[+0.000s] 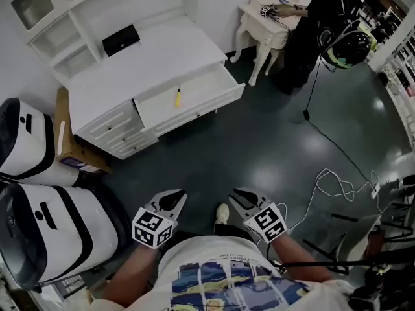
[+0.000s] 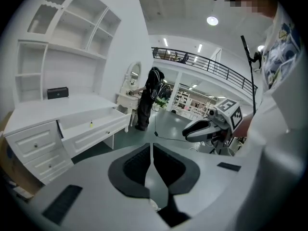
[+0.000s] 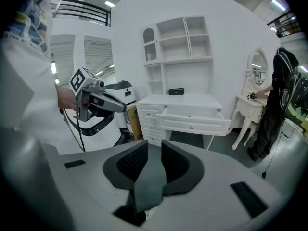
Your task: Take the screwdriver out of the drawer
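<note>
A small yellow-handled screwdriver (image 1: pixel 177 98) lies in the open drawer (image 1: pixel 194 111) of a white desk (image 1: pixel 149 57), far ahead of me across the dark floor. In the left gripper view the screwdriver (image 2: pixel 90 124) is a tiny yellow speck in that drawer (image 2: pixel 91 129). From the right gripper view only the drawer's front (image 3: pixel 195 124) shows. My left gripper (image 1: pixel 179 194) is held close to my body, its jaws shut with nothing between them (image 2: pixel 152 146). Beside it, my right gripper (image 1: pixel 235 192) stands with a narrow gap between its pads (image 3: pixel 155 147), empty.
A black box (image 1: pixel 120 39) sits on the desk top under white shelves. A cardboard box (image 1: pixel 65 141) and two white-and-black machines (image 1: pixel 39 225) stand at the left. A person in black (image 1: pixel 324 18) stands at a small white table (image 1: pixel 262 28). Cables (image 1: pixel 331 180) trail at the right.
</note>
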### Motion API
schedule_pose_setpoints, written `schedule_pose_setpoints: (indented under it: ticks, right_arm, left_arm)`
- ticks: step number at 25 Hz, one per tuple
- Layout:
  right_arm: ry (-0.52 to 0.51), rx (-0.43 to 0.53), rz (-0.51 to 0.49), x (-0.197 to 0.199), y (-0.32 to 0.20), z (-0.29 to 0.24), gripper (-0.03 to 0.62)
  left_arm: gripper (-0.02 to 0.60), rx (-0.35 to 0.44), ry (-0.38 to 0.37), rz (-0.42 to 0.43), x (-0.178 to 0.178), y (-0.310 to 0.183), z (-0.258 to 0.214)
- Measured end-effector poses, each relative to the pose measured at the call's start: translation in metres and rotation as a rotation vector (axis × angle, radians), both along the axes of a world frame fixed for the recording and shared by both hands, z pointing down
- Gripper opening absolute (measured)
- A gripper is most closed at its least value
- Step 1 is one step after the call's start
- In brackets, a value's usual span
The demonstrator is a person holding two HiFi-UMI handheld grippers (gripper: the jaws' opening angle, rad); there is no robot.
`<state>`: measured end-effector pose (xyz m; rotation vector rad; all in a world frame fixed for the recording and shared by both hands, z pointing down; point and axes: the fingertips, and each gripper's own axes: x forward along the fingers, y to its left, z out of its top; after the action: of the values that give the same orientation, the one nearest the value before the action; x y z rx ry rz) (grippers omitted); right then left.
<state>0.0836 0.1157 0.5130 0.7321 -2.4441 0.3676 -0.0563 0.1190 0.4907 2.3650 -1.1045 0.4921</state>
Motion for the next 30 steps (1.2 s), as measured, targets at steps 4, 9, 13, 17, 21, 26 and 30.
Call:
schedule_pose_setpoints:
  ticks: [4,9,13,17,21,26,30]
  right_arm:
    - [0.008,-0.020,0.019,0.041,-0.020,0.015,0.132]
    - [-0.021,-0.044,0.058,0.055,-0.049,0.019,0.115]
    - [-0.018,-0.054,0.072,0.052,-0.075,0.023,0.110]
    - [0.010,-0.037,0.117,0.050,-0.113,0.021,0.110]
    - [0.024,-0.040,0.208,0.050,-0.163,0.016,0.110]
    - [0.032,-0.050,0.273,0.030,-0.221,0.008,0.110]
    - [0.046,-0.084,0.322,0.018,-0.239,0.007,0.110]
  left_arm:
    - [0.017,-0.028,-0.019,-0.029,0.027,-0.031,0.003]
    - [0.017,-0.044,-0.036,-0.045,0.035,-0.071,0.007]
    - [0.017,-0.042,-0.040,-0.079,0.020,-0.123,0.014]
    - [0.060,-0.063,-0.019,-0.119,-0.007,-0.193,0.029]
    - [0.064,-0.098,-0.021,-0.159,-0.042,-0.269,0.050]
    - [0.069,-0.155,-0.090,-0.168,-0.083,-0.361,0.092]
    - [0.096,-0.259,-0.135,-0.169,-0.104,-0.409,0.145]
